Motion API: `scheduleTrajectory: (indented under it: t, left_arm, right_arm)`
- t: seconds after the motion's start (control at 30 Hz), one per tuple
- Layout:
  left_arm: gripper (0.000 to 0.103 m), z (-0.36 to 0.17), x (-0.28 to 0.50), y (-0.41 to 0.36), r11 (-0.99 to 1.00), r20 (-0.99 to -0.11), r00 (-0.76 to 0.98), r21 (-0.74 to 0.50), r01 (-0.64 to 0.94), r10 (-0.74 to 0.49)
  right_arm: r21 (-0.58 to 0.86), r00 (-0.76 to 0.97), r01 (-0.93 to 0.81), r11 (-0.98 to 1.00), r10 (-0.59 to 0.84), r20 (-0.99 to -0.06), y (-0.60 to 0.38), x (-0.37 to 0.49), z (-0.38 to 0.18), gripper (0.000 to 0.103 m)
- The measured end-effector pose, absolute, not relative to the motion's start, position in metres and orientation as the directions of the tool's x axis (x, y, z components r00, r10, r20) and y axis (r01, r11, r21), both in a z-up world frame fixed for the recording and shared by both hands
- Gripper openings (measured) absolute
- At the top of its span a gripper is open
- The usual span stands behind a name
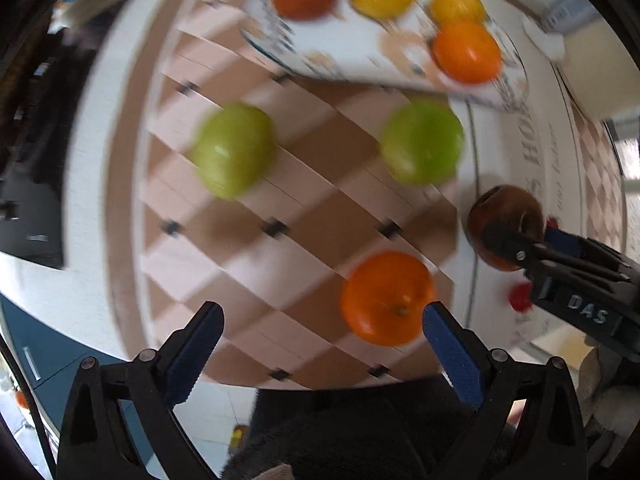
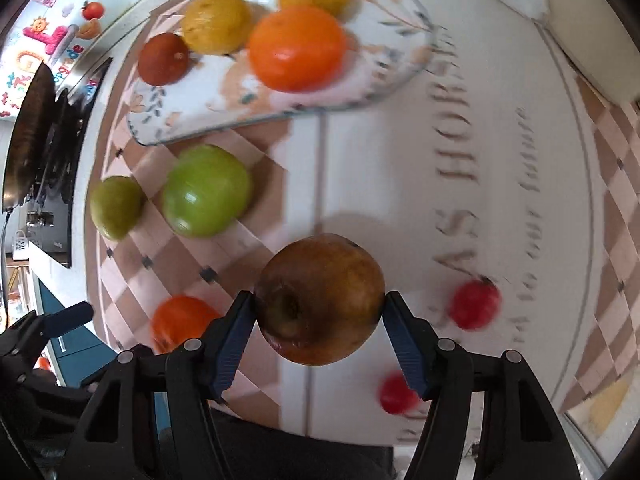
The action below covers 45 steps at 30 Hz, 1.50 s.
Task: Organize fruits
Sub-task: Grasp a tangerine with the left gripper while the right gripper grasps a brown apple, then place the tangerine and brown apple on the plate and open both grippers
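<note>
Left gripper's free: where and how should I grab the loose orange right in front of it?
Grip the orange across its widest part, coming straight down from above. It is round and sits apart from other fruit on the tablecloth, so either side suits. The left gripper is open wide enough, but its right finger is beside the fruit, so shift right first.

Tablecloth lettering (image 2: 460,184) smeared — unreadable; orange (image 2: 180,322) partly hidden behind finger.

table: checkered cloth (image 2: 616,216) | left: black stovetop (image 2: 44,152) | below: blue cabinet (image 1: 28,344)
</note>
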<state>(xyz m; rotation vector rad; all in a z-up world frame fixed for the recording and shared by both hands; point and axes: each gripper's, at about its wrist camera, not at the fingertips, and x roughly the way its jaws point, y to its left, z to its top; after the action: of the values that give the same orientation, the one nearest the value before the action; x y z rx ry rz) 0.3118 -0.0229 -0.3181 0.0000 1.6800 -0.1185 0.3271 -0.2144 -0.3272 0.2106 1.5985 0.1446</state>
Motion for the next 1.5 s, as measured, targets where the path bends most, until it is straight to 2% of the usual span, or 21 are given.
scheduleTrajectory:
  t: [0.17, 0.23, 0.3, 0.43, 0.83, 1.03, 1.2, 1.33, 1.5]
  left_arm:
    - [0.101, -0.350, 0.306, -0.047, 0.989, -0.981, -0.177, -0.099, 0.107, -0.079]
    - [0.083, -0.355, 0.306, -0.057, 0.986, -0.984, -0.168, -0.086, 0.144, -0.062]
    - [0.061, -0.357, 0.306, -0.066, 0.981, -0.984, -0.162, -0.102, 0.167, -0.075]
    - [0.061, -0.353, 0.303, -0.075, 0.976, -0.991, -0.122, -0.075, 0.204, -0.050]
    - [0.060, -0.336, 0.311, -0.052, 0.989, -0.994, -0.082, -0.086, 0.121, -0.076]
    - [0.060, -0.277, 0.334, -0.035, 0.983, -0.986, 0.008, -0.168, 0.078, -0.169]
    - [0.061, -0.233, 0.386, -0.011, 0.972, -0.968, 0.093, -0.231, 0.033, -0.233]
    - [0.061, -0.240, 0.437, 0.000, 0.965, -0.963, 0.073, -0.261, -0.026, -0.259]
    - [0.061, -0.284, 0.469, 0.020, 0.944, -0.951, -0.041, -0.300, -0.135, -0.308]
  right_arm:
    - [0.236, -0.048, 0.067, 0.969, 0.240, -0.970, -0.236, 0.317, -0.331, 0.068]
    - [0.244, -0.048, 0.074, 0.967, 0.248, -0.968, -0.237, 0.318, -0.331, 0.068]
    - [0.246, -0.044, 0.076, 0.966, 0.250, -0.967, -0.237, 0.319, -0.333, 0.069]
    - [0.260, -0.050, 0.087, 0.962, 0.265, -0.963, -0.242, 0.320, -0.336, 0.069]
    - [0.257, -0.064, 0.041, 0.966, 0.259, -0.964, -0.233, 0.327, -0.338, 0.069]
    - [0.327, 0.035, 0.048, 0.944, 0.326, -0.945, -0.230, 0.347, -0.304, 0.069]
    - [0.381, 0.107, 0.028, 0.924, 0.376, -0.920, -0.214, 0.386, -0.281, 0.069]
    - [0.397, 0.136, 0.006, 0.918, 0.393, -0.909, -0.190, 0.420, -0.279, 0.069]
    - [0.396, 0.126, -0.031, 0.918, 0.397, -0.909, -0.154, 0.445, -0.294, 0.069]
